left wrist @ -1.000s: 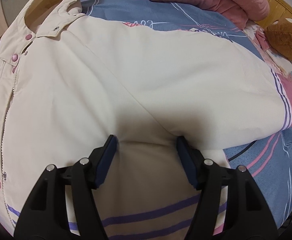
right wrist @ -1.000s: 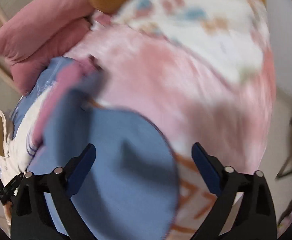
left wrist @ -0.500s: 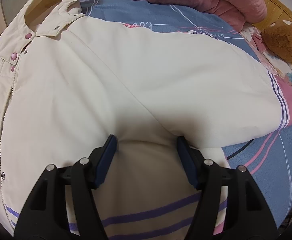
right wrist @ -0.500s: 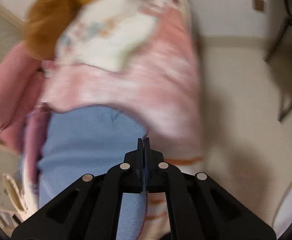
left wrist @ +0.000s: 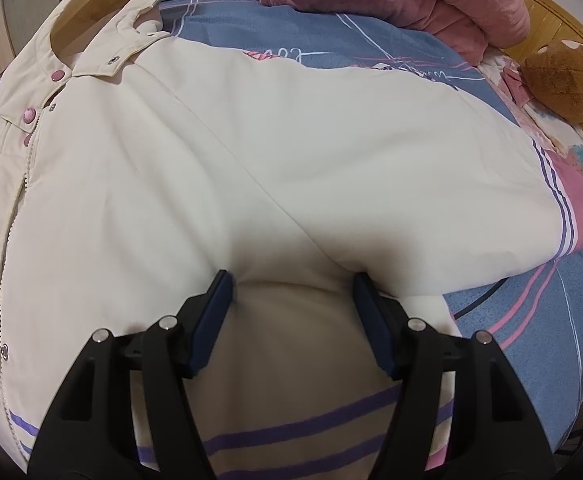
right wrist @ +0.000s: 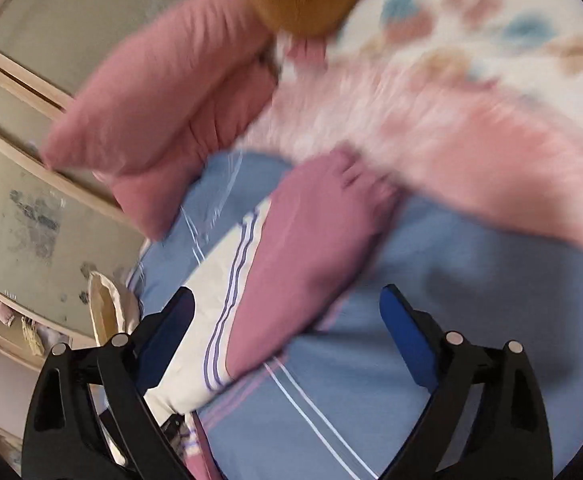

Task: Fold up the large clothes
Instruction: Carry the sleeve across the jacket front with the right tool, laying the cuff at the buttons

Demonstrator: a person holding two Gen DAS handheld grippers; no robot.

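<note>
My right gripper point(right wrist: 287, 312) has gone from pressed together half a second ago to spread wide, and it now points at the sleeve cuff point(right wrist: 307, 260), the mauve band with purple stripes lying flat on the blue bed cover point(right wrist: 431, 320). The cuff sits between the two fingers but I judge it not yet pinched; motion blur in this view hides fine contact. My left gripper point(left wrist: 293, 300) has not moved across the last second: spread, with its fingertips pressed down on the cream jacket point(left wrist: 139, 184) near the underarm seam, holding nothing. The jacket lies front-up across the bed, its right sleeve point(left wrist: 391, 168) extended outward. Reading: the left anchors the body, and the right is set to take the cuff for the sleeve fold
</note>
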